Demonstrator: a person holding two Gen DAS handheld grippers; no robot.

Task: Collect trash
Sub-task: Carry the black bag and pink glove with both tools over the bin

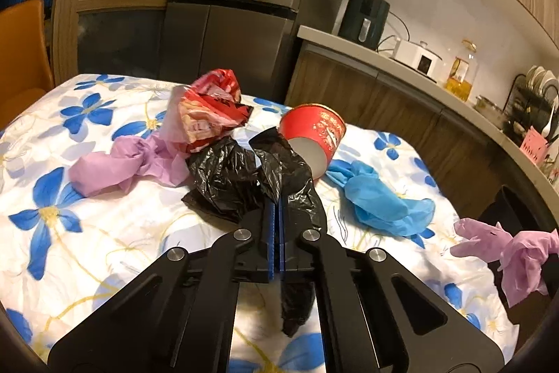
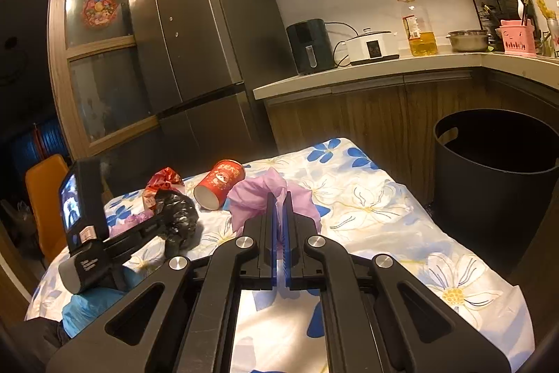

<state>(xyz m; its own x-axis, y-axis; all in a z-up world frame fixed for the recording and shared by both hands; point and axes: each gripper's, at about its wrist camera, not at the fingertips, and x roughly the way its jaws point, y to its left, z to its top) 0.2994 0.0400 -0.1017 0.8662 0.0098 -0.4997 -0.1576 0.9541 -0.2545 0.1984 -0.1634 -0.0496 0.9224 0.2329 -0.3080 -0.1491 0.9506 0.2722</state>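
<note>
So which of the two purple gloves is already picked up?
The purple glove pinched in the right claw, nearest the bin. The other purple glove lies loose on the cloth beside the red wrapper.

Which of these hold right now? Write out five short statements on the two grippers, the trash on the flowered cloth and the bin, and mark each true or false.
1. The left gripper is shut on the crumpled black plastic bag. True.
2. The right gripper holds the red paper cup. False: it is shut on the crumpled purple plastic bag.
3. The red paper cup stands upright. False: it lies on its side.
4. The round black trash bin stands beside the table's flowered cloth. True.
5. The crumpled blue glove is already in the bin. False: it lies on the cloth.
</note>
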